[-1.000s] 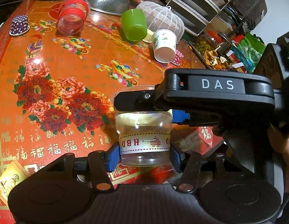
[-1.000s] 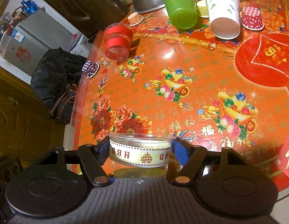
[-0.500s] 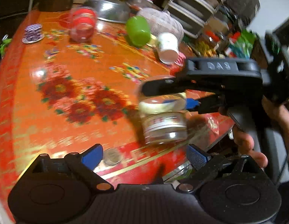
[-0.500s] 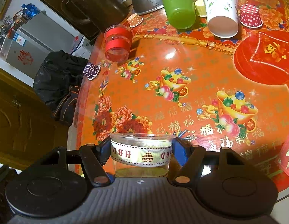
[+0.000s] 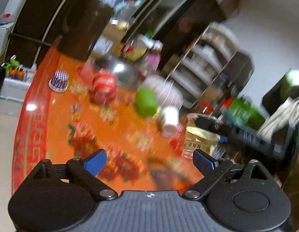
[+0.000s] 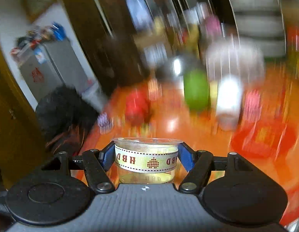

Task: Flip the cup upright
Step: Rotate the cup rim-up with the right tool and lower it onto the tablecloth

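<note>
Since the earlier frame the left gripper [image 5: 149, 161] has let go of the clear cup [image 6: 146, 158] and drawn back, and both views are now blurred by motion. In the left wrist view, the left gripper's blue pads [image 5: 95, 161] stand wide apart with nothing between them, above the orange patterned surface [image 5: 110, 127]. Farther back on that surface, from left to right, sit a small purple cup [image 5: 58, 83], a red jar [image 5: 104, 89], a green cup [image 5: 146, 102] and a white paper cup [image 5: 169, 119]. At the right of this view the clear cup, banded with ribbon, sits rim up in the right gripper [image 6: 146, 158]. In the right wrist view that gripper's blue pads press against the cup's two sides, holding it upright above the surface.
</note>
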{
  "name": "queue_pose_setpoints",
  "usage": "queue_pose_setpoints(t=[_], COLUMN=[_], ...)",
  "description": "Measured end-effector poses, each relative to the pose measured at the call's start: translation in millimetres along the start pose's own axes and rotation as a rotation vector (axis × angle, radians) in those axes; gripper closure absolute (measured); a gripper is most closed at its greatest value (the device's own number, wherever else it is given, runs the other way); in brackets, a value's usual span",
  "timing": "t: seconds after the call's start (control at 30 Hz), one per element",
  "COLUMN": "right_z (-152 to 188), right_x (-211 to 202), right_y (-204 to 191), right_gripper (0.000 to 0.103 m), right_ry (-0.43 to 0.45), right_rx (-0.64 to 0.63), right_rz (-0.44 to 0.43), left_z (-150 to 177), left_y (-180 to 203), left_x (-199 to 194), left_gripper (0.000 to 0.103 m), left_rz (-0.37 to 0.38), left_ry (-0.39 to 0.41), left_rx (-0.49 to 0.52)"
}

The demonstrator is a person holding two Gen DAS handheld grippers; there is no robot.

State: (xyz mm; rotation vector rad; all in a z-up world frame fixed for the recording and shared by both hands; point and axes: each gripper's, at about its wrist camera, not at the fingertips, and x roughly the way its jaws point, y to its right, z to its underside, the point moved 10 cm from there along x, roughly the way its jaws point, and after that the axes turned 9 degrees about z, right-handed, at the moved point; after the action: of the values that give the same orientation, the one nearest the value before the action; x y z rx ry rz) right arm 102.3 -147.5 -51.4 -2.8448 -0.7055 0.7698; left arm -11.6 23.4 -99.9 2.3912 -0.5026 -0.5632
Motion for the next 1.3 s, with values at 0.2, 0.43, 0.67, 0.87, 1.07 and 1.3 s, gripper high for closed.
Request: queue_pose_setpoints(t=[0.2,0.43,0.67,0.87,1.07,1.3], right_z=[15.8,62.1,87.5,100.1,106.7,110.0], right_x=[-43.8,-31.7,-23.3,-13.2,-9.3,-7.7], right_y=[-0.8,3.0,-4.6,-3.5,-2.8,-5.6], right_gripper=[0.034,0.035,0.035,0.035,0.035,0.033], right_ry=[0.422,0.612,0.578,0.557,0.543,0.535], right_rx=[-0.101,-0.168,-0.181,-0.188,-0.169,-0.176], right_rz=[0.005,0.126,0.119,0.141,0.133,0.129], left_z=[-1.5,3.4,9.6,11.2,14.6,15.6], left_y=[0.2,6.2,3.1,0.7,-4.0,-4.5], left_x=[-1.1,2.6,4.4,4.6,7.0,7.4], left_gripper=[0.006,0.006,0.006,0.006,0.006,0.006], left_rz=[0.018,0.039,0.038,0.038,0.032,0.031], left_ry=[0.019,0.012,0.006,0.007,-0.005,-0.009], left_rx=[0.001,0.018,0.014,0.011,0.001,-0.003])
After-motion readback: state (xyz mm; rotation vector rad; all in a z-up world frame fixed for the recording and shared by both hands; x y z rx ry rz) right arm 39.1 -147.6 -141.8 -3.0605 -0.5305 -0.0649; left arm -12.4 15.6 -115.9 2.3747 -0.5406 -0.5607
